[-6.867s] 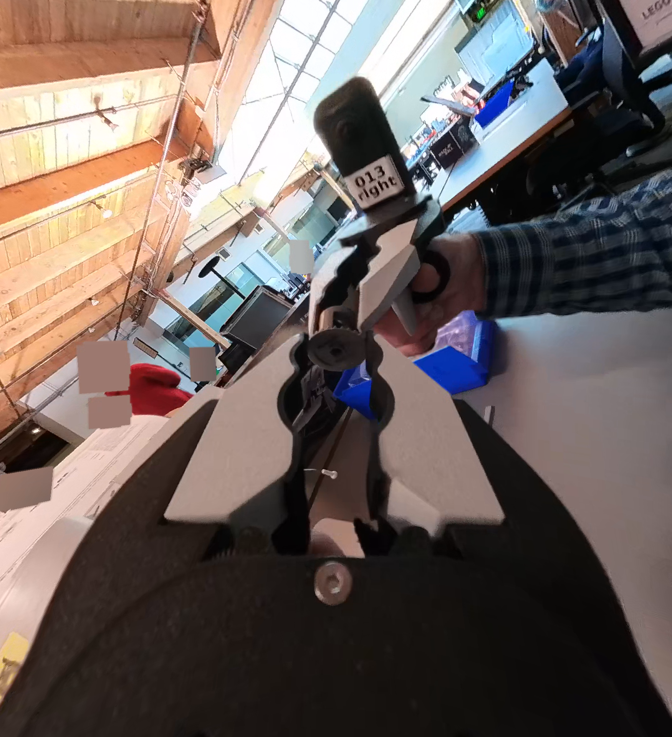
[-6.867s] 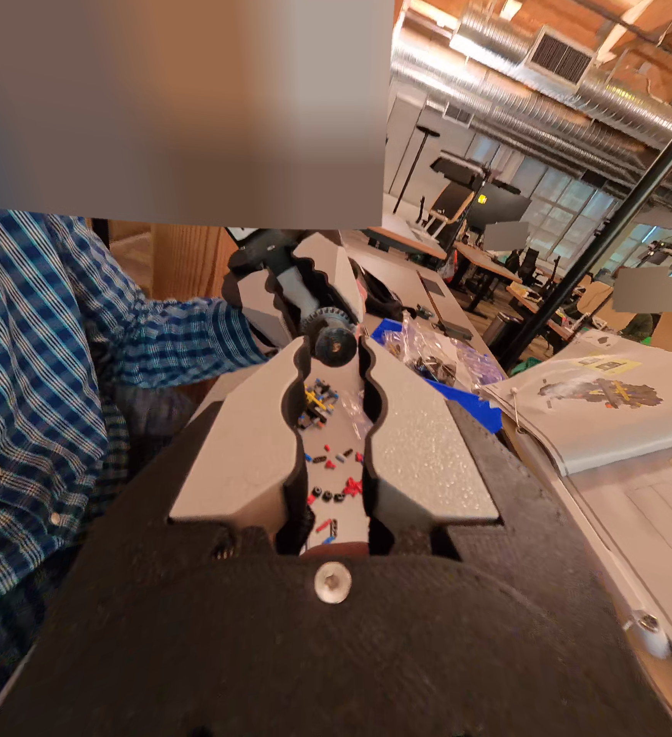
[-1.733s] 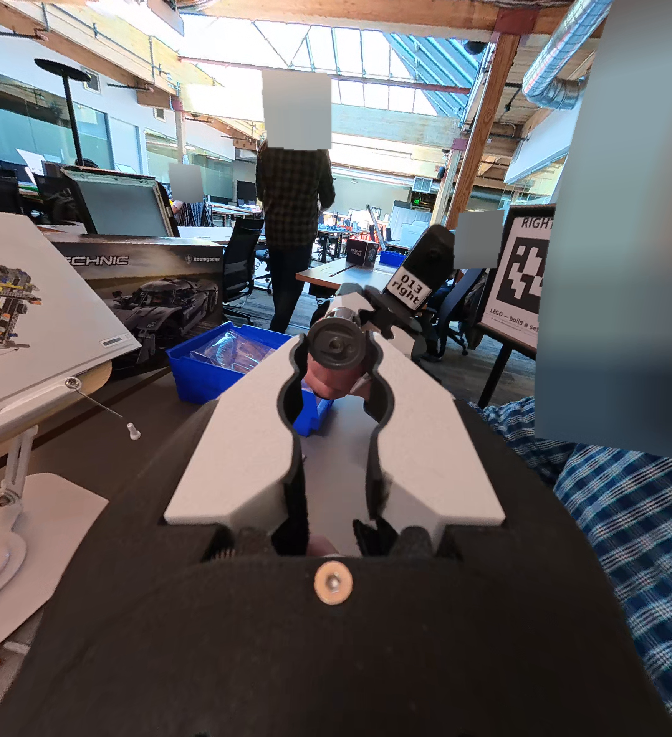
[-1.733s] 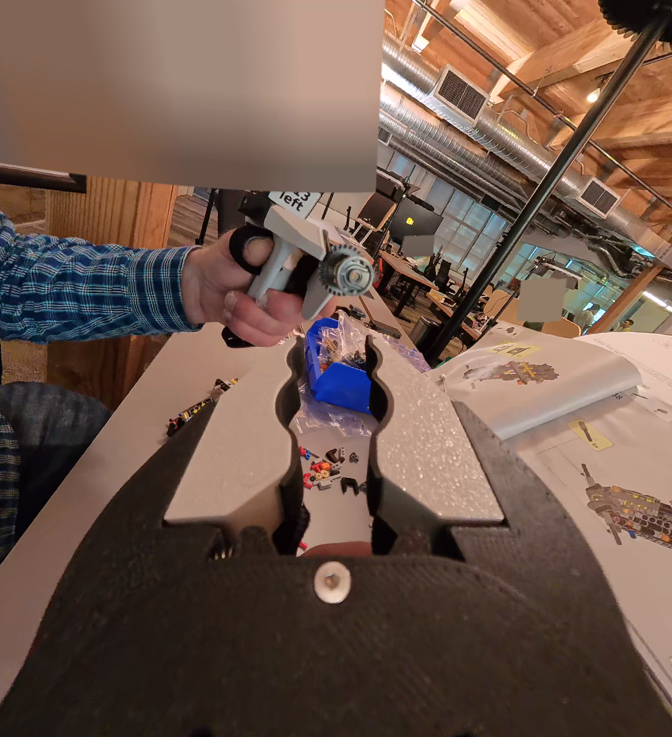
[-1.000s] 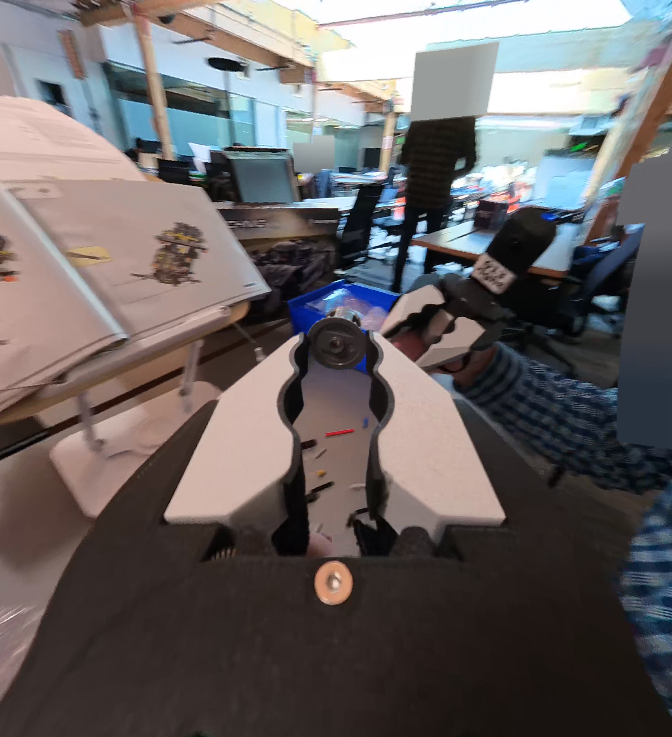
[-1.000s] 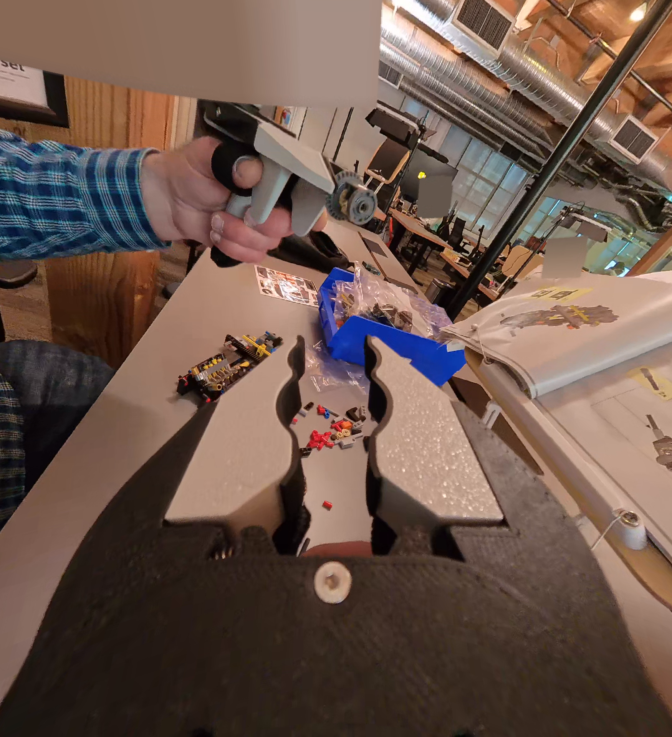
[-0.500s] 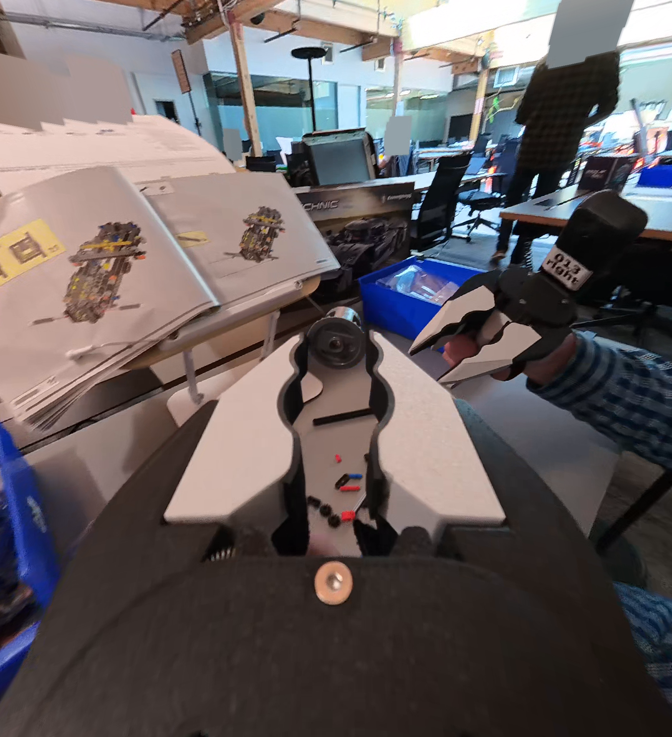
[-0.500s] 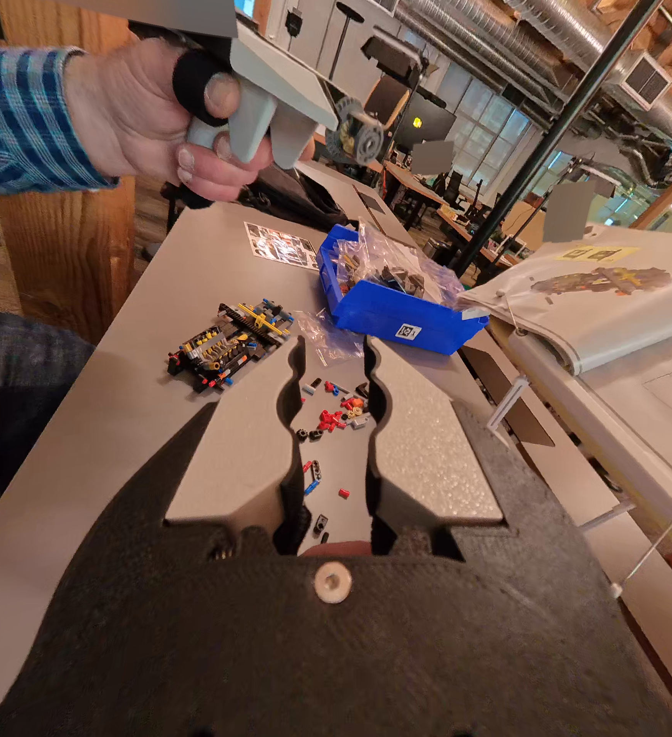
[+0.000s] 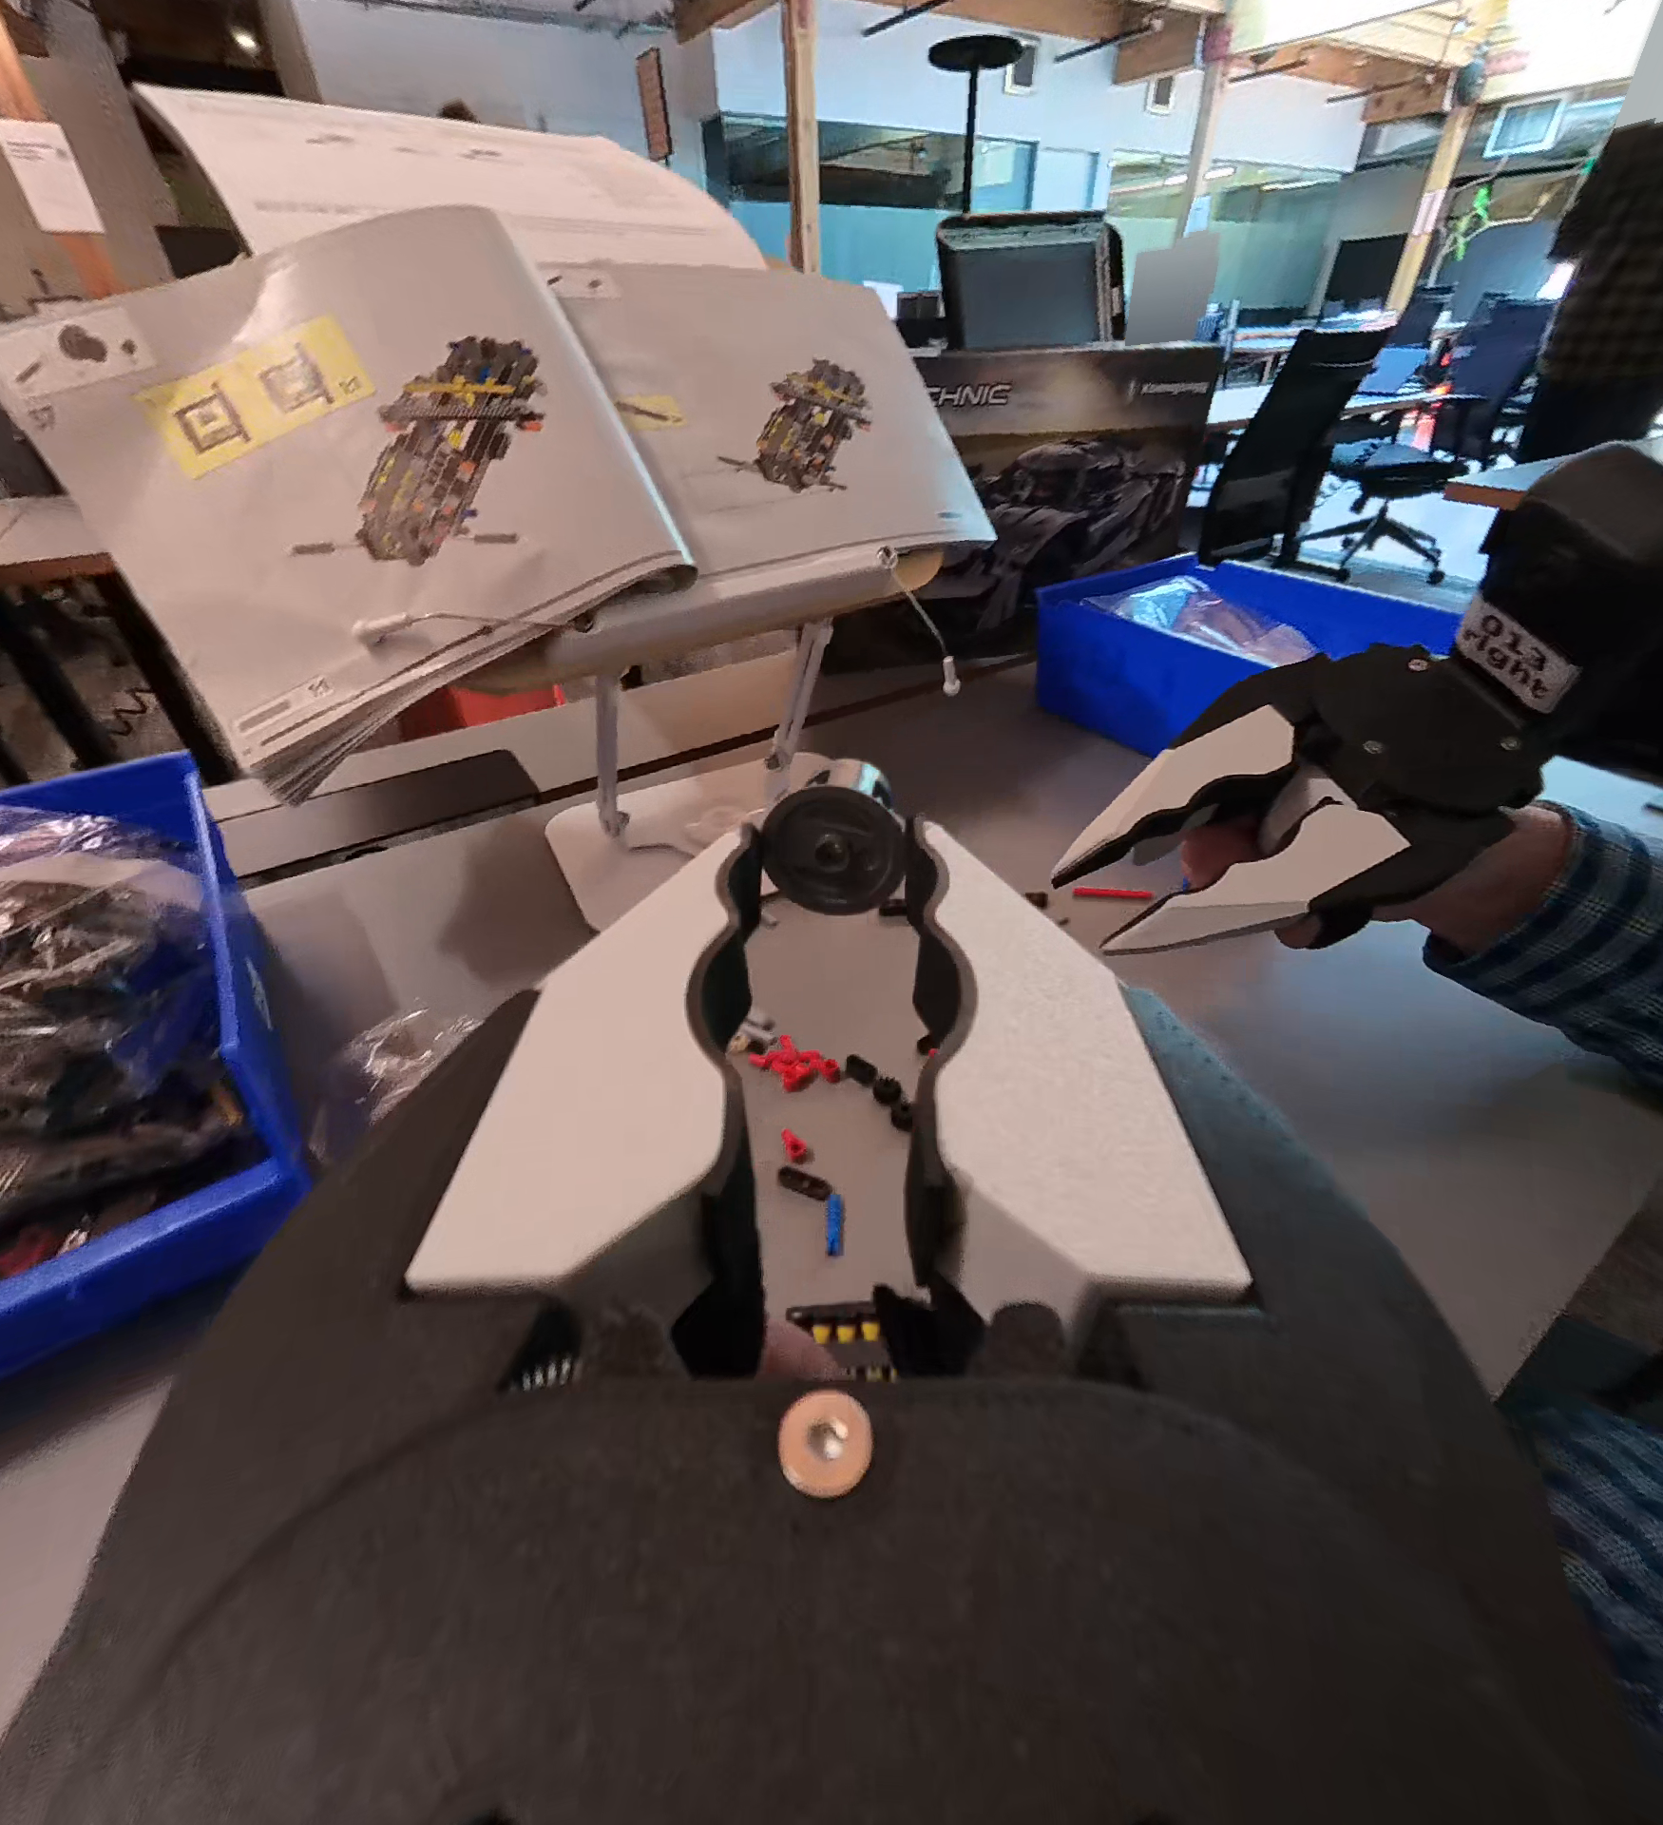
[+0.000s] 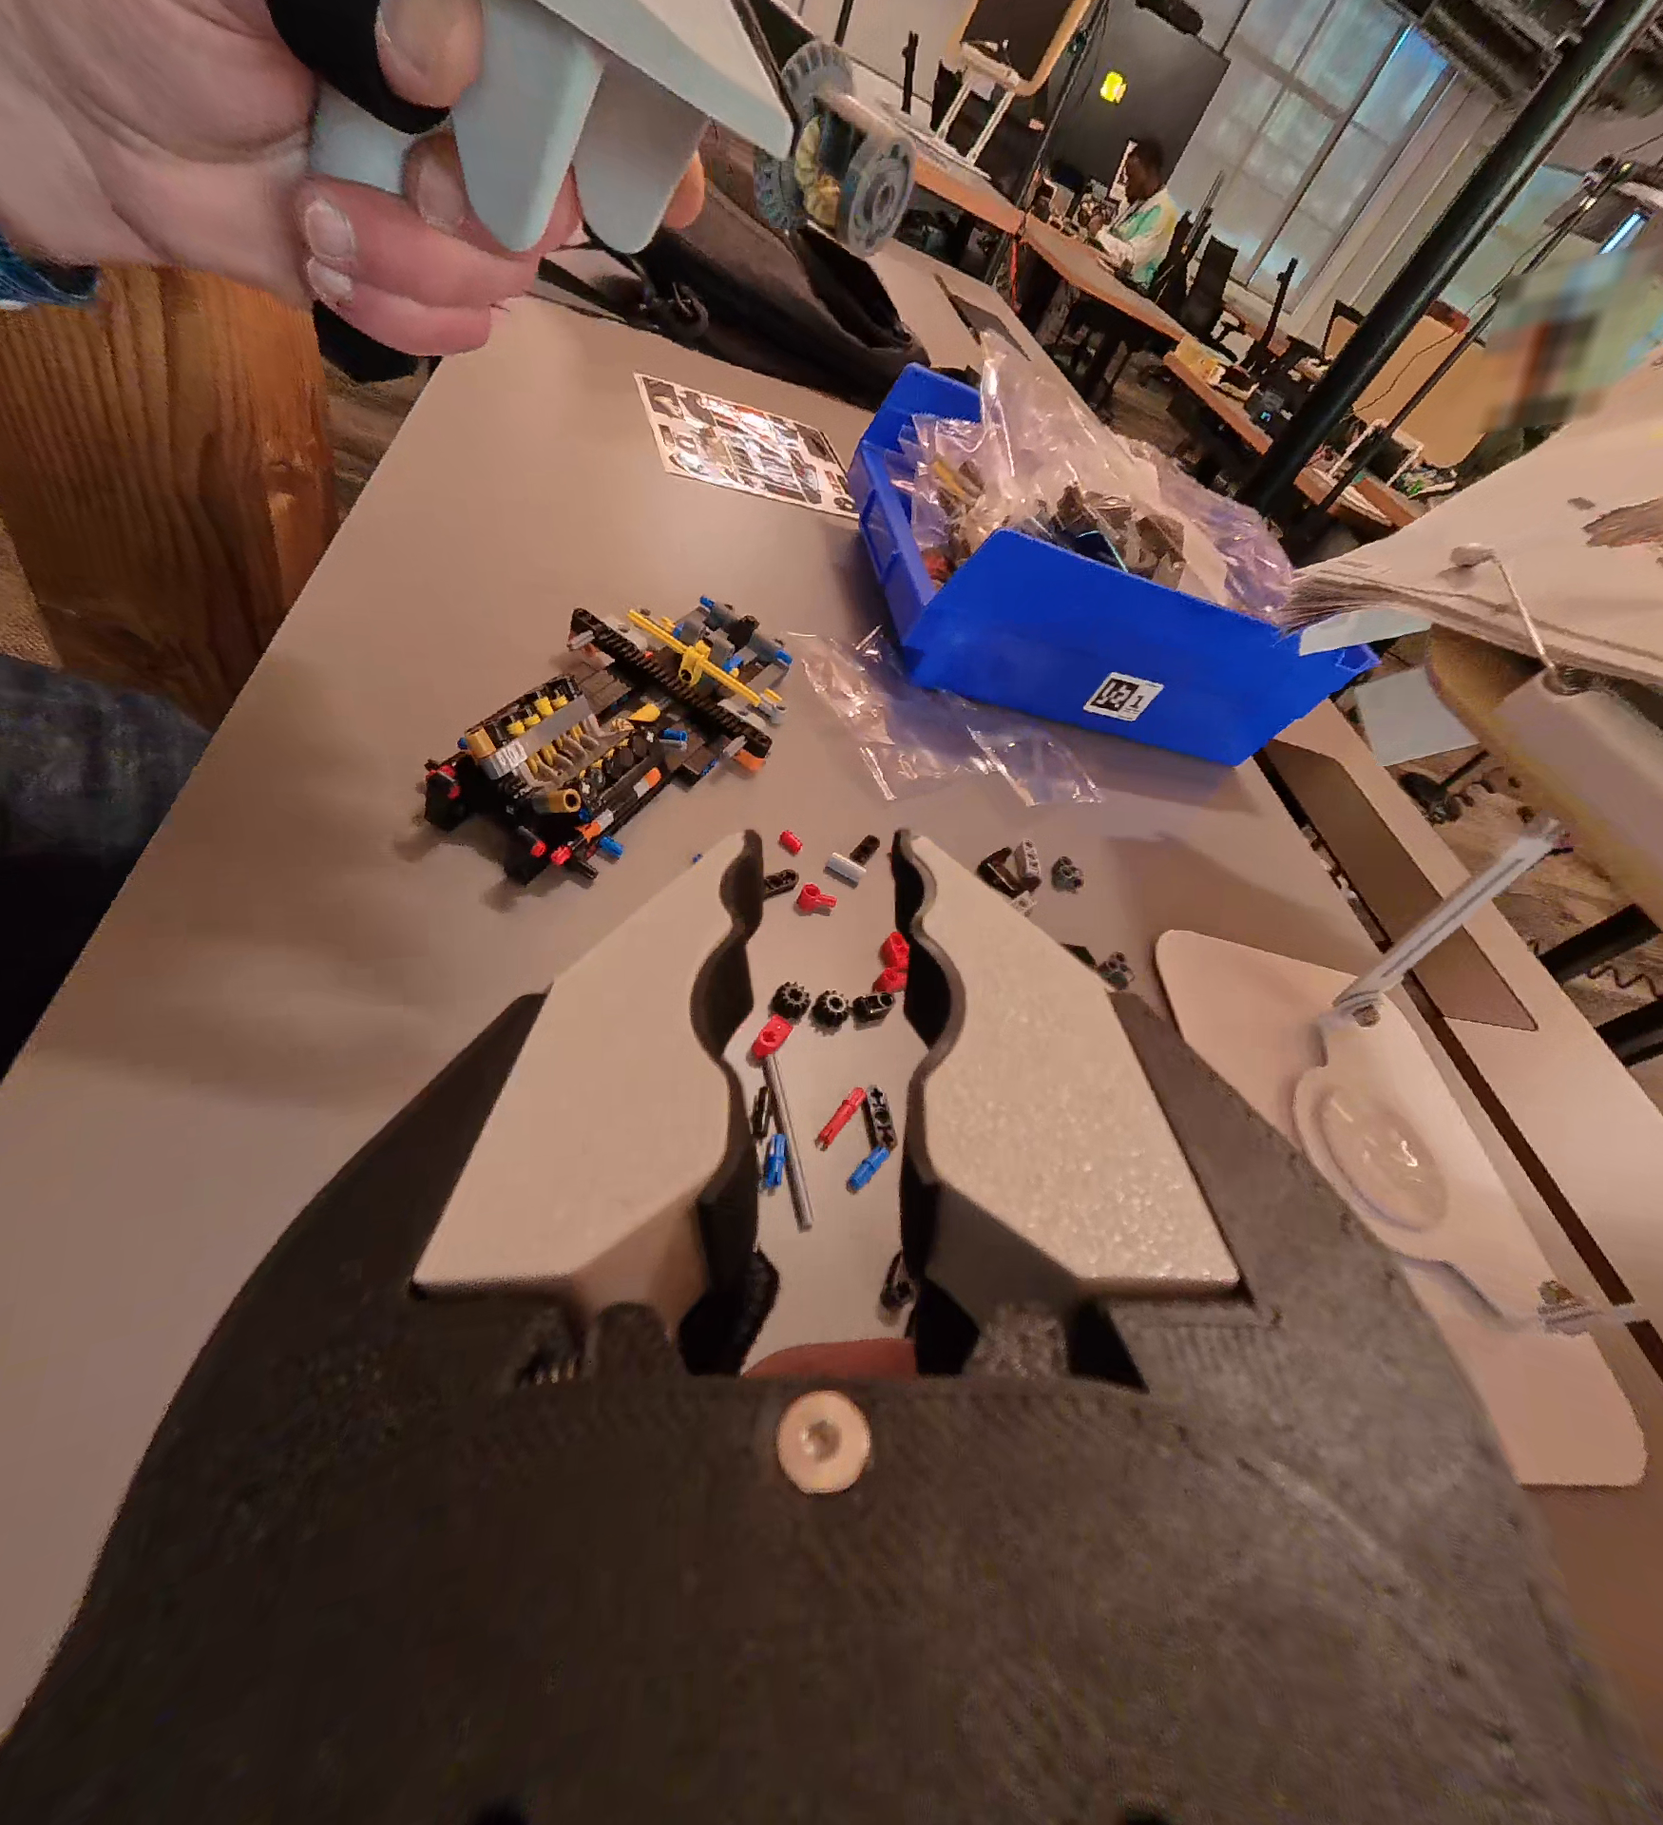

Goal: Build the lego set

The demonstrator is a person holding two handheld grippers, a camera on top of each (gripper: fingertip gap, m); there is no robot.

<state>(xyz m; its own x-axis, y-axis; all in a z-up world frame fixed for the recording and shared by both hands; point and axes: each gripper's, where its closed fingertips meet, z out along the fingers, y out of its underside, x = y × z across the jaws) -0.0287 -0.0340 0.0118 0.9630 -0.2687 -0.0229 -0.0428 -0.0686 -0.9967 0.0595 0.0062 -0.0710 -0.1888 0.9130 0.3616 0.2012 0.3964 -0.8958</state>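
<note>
My left gripper (image 9: 832, 851) is shut on a dark round gear piece (image 9: 832, 871) held at its fingertips, above the table. It also shows at the top of the right wrist view, where the gear piece (image 10: 842, 173) hangs in the air. My right gripper (image 10: 823, 849) is open and empty, low over several loose small red, black and blue pieces (image 10: 828, 1007). In the left wrist view it (image 9: 1082, 913) points in from the right. A partly built black and yellow model (image 10: 610, 731) lies on the grey table (image 10: 314, 988) to the left of the loose pieces.
A blue bin (image 10: 1084, 622) with bagged parts stands behind the pieces, with an empty plastic bag (image 10: 946, 741) and a sticker sheet (image 10: 749, 454) near it. An open instruction book (image 9: 472, 435) rests on a white stand (image 10: 1400, 1234). Another blue bin (image 9: 1153, 662) sits far right.
Both grippers have tilted down from the room towards the table and moved apart. The left one still holds the gear piece; the right one has dropped low over the loose pieces.
</note>
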